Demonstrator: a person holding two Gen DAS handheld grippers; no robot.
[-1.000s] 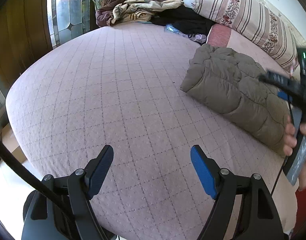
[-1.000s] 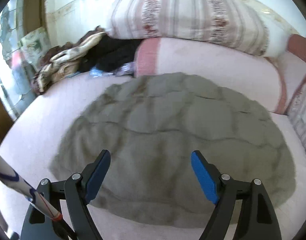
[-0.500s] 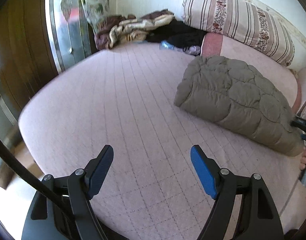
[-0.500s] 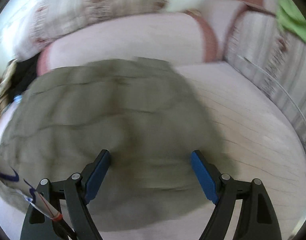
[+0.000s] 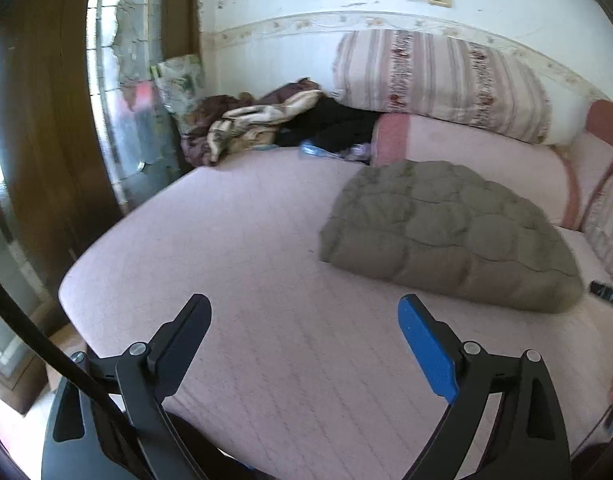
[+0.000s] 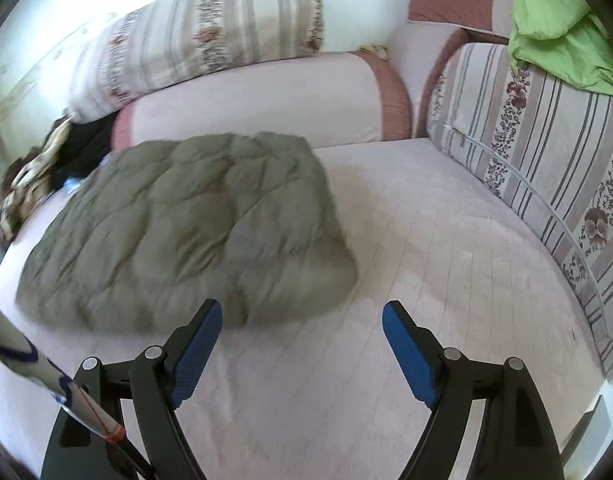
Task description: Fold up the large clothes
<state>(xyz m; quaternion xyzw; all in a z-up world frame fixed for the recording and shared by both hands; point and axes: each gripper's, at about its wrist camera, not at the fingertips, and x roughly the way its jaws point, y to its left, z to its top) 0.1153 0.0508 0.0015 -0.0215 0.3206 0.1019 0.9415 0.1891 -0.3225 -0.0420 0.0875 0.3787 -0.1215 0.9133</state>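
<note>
- A quilted olive jacket [image 5: 446, 236] lies folded into a compact pad on the pink bed cover [image 5: 226, 240], set near the striped pillows, apparently to keep the near side free
- The left gripper [image 5: 302, 332] hovers over bare cover, its jaws opening with nothing between them
- The right gripper [image 6: 302, 340] hangs just beside the jacket's near edge, fingers spread and empty; the fold looks finished
- Unfolded clothes [image 5: 250, 124] sit heaped in the far corner, seemingly awaiting their turn

The left tongs [image 5: 302, 326], opening with nothing between them, hang over the pink bed [image 5: 226, 240] near the folded olive quilted coat [image 5: 446, 236].
</note>
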